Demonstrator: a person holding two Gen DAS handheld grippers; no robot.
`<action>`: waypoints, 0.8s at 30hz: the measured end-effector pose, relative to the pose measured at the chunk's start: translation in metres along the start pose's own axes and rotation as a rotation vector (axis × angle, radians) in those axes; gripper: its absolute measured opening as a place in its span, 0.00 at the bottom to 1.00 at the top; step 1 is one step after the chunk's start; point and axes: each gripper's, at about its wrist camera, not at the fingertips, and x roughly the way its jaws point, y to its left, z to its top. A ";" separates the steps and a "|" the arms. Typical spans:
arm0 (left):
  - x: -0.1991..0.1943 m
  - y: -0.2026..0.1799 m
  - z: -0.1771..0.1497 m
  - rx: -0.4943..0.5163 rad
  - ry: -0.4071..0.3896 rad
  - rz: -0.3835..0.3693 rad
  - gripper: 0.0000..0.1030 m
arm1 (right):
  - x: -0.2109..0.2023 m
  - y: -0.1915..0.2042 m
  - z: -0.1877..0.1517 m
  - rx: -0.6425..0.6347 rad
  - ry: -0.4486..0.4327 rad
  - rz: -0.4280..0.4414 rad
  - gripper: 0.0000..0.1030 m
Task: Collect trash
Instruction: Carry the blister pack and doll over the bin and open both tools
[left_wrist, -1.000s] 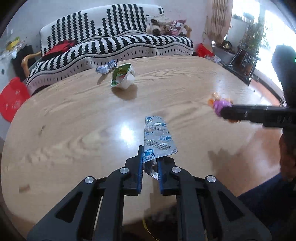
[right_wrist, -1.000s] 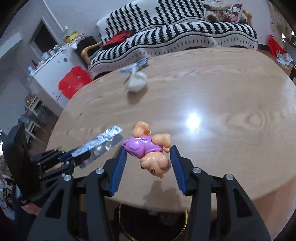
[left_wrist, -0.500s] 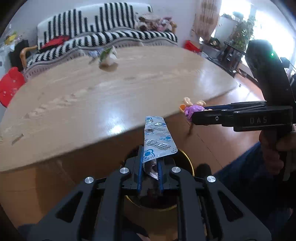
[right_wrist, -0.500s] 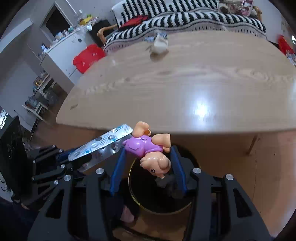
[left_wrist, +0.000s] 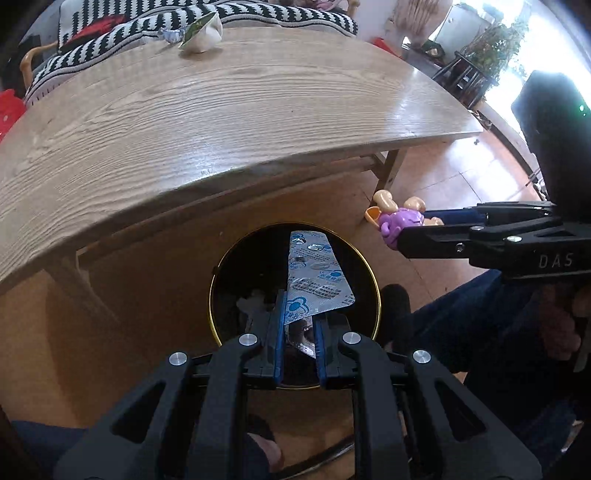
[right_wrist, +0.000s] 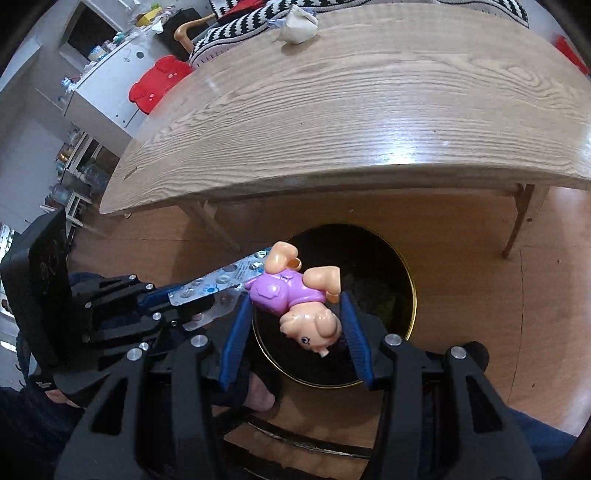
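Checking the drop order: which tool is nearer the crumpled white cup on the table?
Neither clearly. Left tool, shut on the blister pack, and right tool, shut on the toy, both hang over the bin, off the table's near edge, far from the cup.

The round black bin sits open on the floor with clear space above its mouth; the big wooden table edge hangs close beside it
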 end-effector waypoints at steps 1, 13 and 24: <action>0.001 0.000 -0.002 0.000 0.003 0.001 0.12 | 0.000 0.000 0.000 0.000 0.001 0.001 0.47; 0.007 -0.002 -0.002 0.003 0.023 -0.015 0.12 | -0.004 0.002 0.004 -0.003 -0.015 -0.008 0.48; 0.008 -0.006 -0.002 0.010 0.030 -0.012 0.74 | -0.008 -0.004 0.005 0.037 -0.022 -0.007 0.60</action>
